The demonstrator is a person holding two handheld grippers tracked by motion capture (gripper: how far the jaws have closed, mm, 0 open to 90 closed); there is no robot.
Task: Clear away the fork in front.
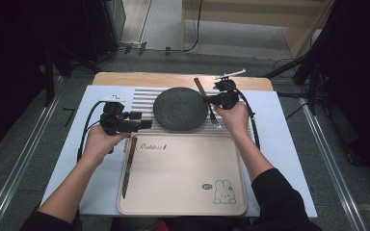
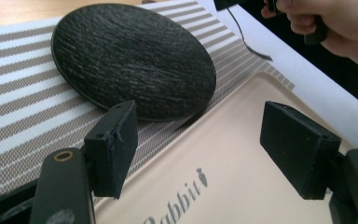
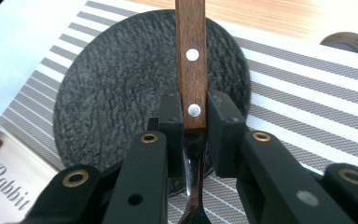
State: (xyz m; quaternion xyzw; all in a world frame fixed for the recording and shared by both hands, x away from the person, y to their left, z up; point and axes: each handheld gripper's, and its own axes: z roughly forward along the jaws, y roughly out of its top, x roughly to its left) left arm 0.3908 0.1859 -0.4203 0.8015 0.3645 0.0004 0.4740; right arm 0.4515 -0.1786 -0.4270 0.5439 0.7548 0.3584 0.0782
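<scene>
- Right gripper [image 3: 190, 122]: jaws clamped on the lower end of the wooden handle of a fork [image 3: 190, 60], pads pressing both flat sides beside the lower rivet. The steel neck and tines hang below the jaws; in the high view the fork [image 1: 212, 114] sits just beside the right rim of the plate, handle pointing away from the person.
- Left gripper [image 2: 200, 144]: jaws wide apart, nothing between them, hovering over the top-left corner of the tray, pointed at the plate.
- Risk, fork: the grip sits at the very end of the wood, near the steel; the long handle could pivot or slide out between the pads if tilted.
- Risk, plate [image 1: 180, 108]: dark, round, textured, resting on the striped placemat [image 1: 144, 98]; the tines pass close to its rim and could knock or scrape it.
- Risk, knife [image 1: 128, 166]: lies along the tray's left edge, handle just under the left gripper; a low sweep might nudge it off line.
- Writing: the beige tray [image 1: 183, 192] bears script that appears to read "Rabbit" [image 1: 153, 147], with a small carrot mark; a rabbit drawing [image 1: 224, 191] and a small round badge, too small to read, sit at its lower right.
</scene>
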